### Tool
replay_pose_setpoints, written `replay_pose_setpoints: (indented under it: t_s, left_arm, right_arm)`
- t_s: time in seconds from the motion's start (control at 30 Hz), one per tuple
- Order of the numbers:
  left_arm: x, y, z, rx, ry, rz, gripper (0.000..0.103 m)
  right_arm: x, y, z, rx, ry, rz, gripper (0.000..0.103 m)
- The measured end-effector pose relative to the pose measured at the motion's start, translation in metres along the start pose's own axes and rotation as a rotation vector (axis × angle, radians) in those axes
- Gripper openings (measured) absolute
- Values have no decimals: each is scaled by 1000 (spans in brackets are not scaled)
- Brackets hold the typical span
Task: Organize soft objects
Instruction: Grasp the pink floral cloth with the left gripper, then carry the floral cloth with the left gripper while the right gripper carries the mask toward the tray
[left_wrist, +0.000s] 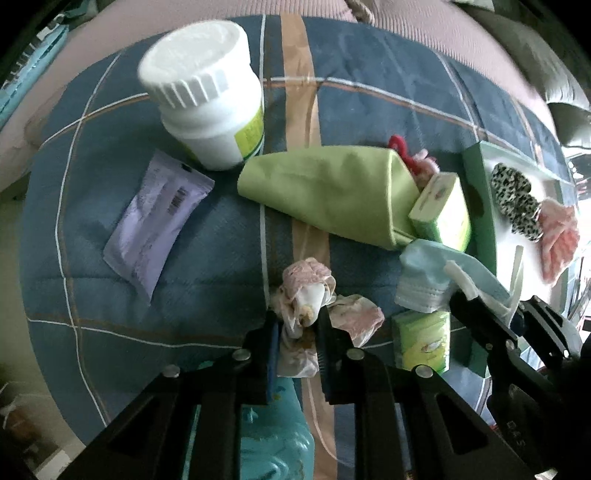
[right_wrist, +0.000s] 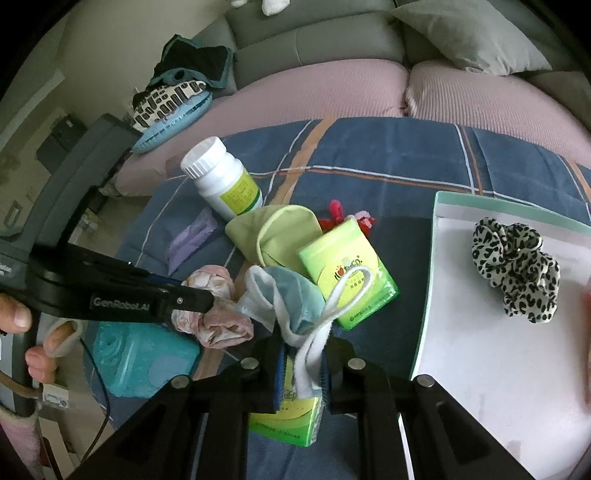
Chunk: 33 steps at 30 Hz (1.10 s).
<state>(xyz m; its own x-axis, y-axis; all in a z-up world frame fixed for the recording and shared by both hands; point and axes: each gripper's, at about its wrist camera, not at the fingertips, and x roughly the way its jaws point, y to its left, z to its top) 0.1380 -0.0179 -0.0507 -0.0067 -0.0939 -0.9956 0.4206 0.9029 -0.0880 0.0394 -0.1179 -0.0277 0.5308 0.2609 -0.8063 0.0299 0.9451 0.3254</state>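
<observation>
On the blue plaid quilt (left_wrist: 207, 258), seen from the left wrist camera, a lilac sachet (left_wrist: 155, 225) lies at the left, apart from a white pill bottle (left_wrist: 207, 92) that stands behind it. Right of the bottle a lime-green cloth (left_wrist: 325, 188) is spread, touching a green tissue pack (left_wrist: 441, 206) at its right end, with something red (left_wrist: 400, 147) showing behind. In the foreground the left gripper (left_wrist: 297, 343) is seen with its fingers clenched on a crumpled pink-and-white cloth (left_wrist: 306, 291). Further right a pale blue face mask (left_wrist: 428, 280) is draped, its white ear loop pinched by the right gripper (left_wrist: 513, 321); a second tissue pack (left_wrist: 424, 339) lies beneath it. At the far right a green-rimmed white tray (left_wrist: 480, 192) holds a leopard-print scrunchie (left_wrist: 517, 203) and a pink item (left_wrist: 557, 240) beside it, the latter barely visible in the other view. Only the right wrist camera shows a hand (right_wrist: 33, 332) on the left gripper's handle, a teal plastic case (right_wrist: 140, 358) below it, a pile of clothes (right_wrist: 177, 88) on the pink sofa (right_wrist: 317, 92), and a grey cushion (right_wrist: 469, 33). There the right gripper (right_wrist: 301, 365) is seen closed on the mask's (right_wrist: 291, 295) white strap, the mask hanging over the tissue pack (right_wrist: 351, 273).
</observation>
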Motion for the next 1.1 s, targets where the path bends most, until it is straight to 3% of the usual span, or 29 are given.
replay_pose_setpoints:
  t_s: [0.27, 0.57, 0.83, 1.1]
  left_arm:
    - [-35, -1, -11, -29, -93, -27, 18]
    - [-107, -6, -32, -44, -310, -55, 18]
    - [-150, -22, -38, -38, -477, -111, 18]
    - [-166, -68, -39, 3, -551, -165, 18]
  right_arm:
    - [-20, 0, 3, 0, -50, 23, 14]
    - [-88, -5, 7, 6, -236, 13, 14]
    - [-159, -36, 1, 78, -409, -72, 14]
    - [-207, -76, -16, 173, -497, -188, 14]
